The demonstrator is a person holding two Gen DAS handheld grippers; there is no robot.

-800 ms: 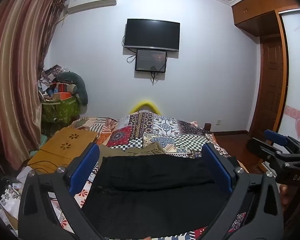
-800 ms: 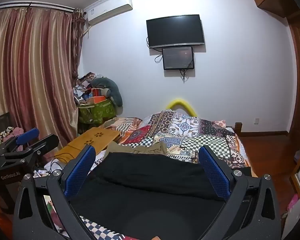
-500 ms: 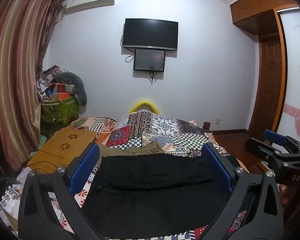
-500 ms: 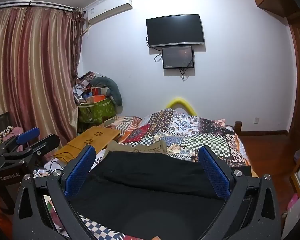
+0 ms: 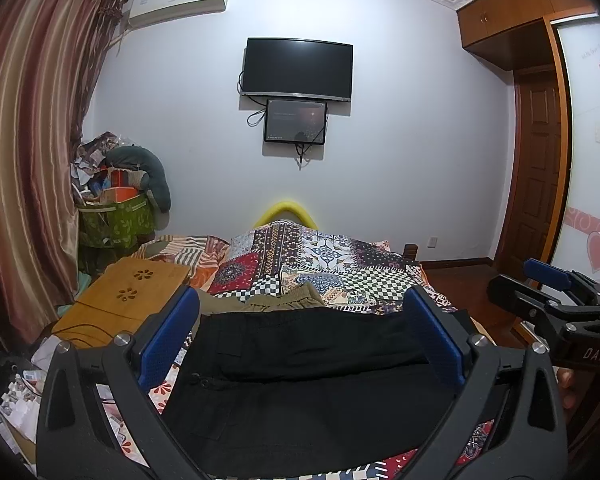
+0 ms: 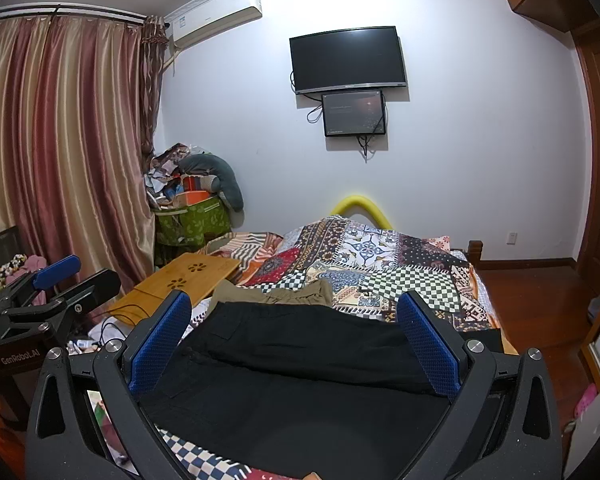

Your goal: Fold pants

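Spread across the near end of the bed (image 5: 340,264): black pants (image 5: 312,376), lying flat on the patchwork quilt, with a horizontal ridge across the cloth that reads as one layer already laid over another. Judged partly folded at most; hard to say how many folds are in, since the near edge runs out of frame in both views. Left to do, by the look of it: at least one more fold to bring the bundle compact, then squaring up.

Just beyond the black pants, toward the wall: an olive garment (image 6: 276,294), crumpled, touching or slightly tucked under their far edge. Not clear whether part of the task.

To the left of the bed: a wooden lap tray (image 5: 128,300) with flower cut-outs, then a green bin (image 6: 192,220) heaped with clutter, then striped curtains. Beyond the bed: a white wall with a television (image 6: 346,60), a smaller screen under it, and an air conditioner high up. To the right of the bed: wooden floor and a door.

Left tool (image 5: 300,340): spread wide, nothing between the blue pads, held above the pants. Right tool (image 6: 294,336): likewise gaping and empty, over the same cloth, no contact visible.
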